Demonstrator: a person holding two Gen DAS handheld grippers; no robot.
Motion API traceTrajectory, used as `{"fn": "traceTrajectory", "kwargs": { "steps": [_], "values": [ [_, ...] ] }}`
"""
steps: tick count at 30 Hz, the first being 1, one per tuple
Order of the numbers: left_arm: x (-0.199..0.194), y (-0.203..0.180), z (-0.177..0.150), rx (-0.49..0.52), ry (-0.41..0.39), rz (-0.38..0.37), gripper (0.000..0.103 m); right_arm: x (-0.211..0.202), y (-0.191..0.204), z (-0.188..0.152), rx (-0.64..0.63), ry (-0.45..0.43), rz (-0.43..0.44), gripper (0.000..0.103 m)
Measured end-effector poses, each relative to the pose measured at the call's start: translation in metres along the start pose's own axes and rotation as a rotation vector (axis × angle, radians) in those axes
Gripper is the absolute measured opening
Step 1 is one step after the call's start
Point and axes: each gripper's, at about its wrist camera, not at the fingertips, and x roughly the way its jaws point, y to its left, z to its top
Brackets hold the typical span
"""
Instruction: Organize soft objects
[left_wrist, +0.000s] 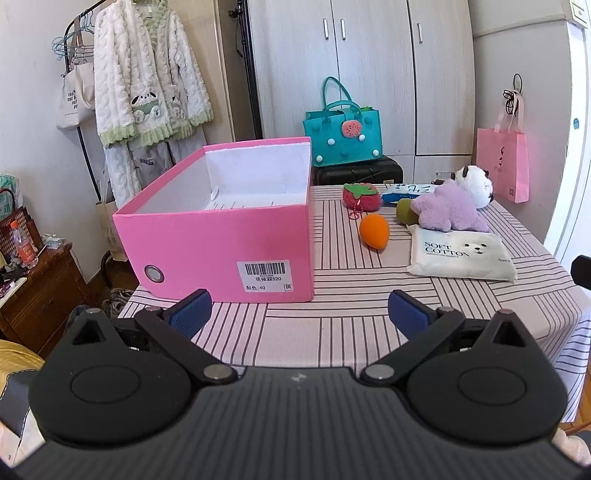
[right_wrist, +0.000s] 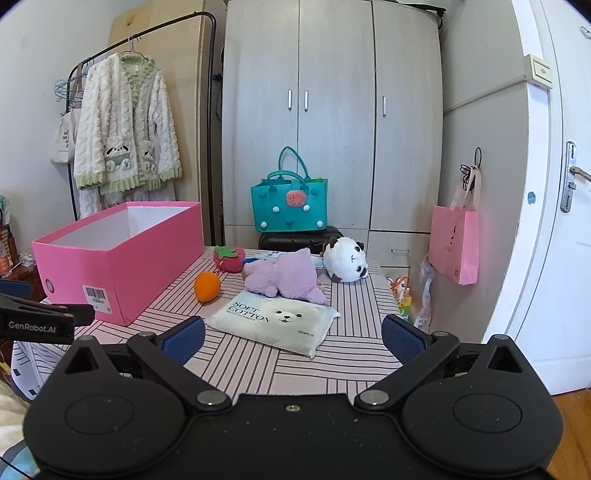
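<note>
An open pink box (left_wrist: 221, 236) (right_wrist: 122, 258) stands on the left of the striped table (left_wrist: 332, 325), holding only some paper. To its right lie an orange soft egg (left_wrist: 373, 232) (right_wrist: 207, 287), a red strawberry plush (left_wrist: 361, 198) (right_wrist: 229, 258), a green ball (left_wrist: 406, 211), a purple plush (left_wrist: 448, 212) (right_wrist: 286, 277), a white panda plush (left_wrist: 474, 182) (right_wrist: 346, 260) and a Soft Cotton tissue pack (left_wrist: 461, 254) (right_wrist: 275, 319). My left gripper (left_wrist: 299, 312) is open before the box. My right gripper (right_wrist: 293, 338) is open just short of the tissue pack.
A blue packet (left_wrist: 400, 192) lies behind the plush toys. A teal felt bag (left_wrist: 341, 129) sits on a black case beyond the table. A pink paper bag (right_wrist: 456, 247) hangs by the door. A clothes rack (left_wrist: 144, 74) and a wooden cabinet (left_wrist: 37, 295) stand left.
</note>
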Motion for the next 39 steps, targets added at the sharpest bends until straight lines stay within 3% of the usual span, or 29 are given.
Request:
{"fn": "traceTrajectory", "kwargs": {
  "steps": [8, 13, 25, 32, 39],
  "values": [
    [0.001, -0.001, -0.001, 0.001, 0.007, -0.001, 0.103, 0.005, -0.005, -0.002, -0.001, 0.016, 0.007, 0.103],
    [0.008, -0.002, 0.001, 0.004, 0.029, -0.005, 0.103, 0.009, -0.003, -0.003, -0.061, -0.023, -0.024, 0.103],
    [0.022, -0.014, 0.006, 0.033, 0.083, -0.043, 0.103, 0.023, -0.013, 0.005, -0.111, -0.059, -0.01, 0.101],
    [0.012, -0.029, 0.039, 0.1, -0.011, -0.175, 0.103, 0.042, -0.053, 0.025, 0.005, -0.076, 0.2, 0.102],
    [0.028, -0.059, 0.06, 0.177, -0.009, -0.376, 0.103, 0.098, -0.066, 0.013, 0.076, 0.117, 0.279, 0.097]
  ]
}}
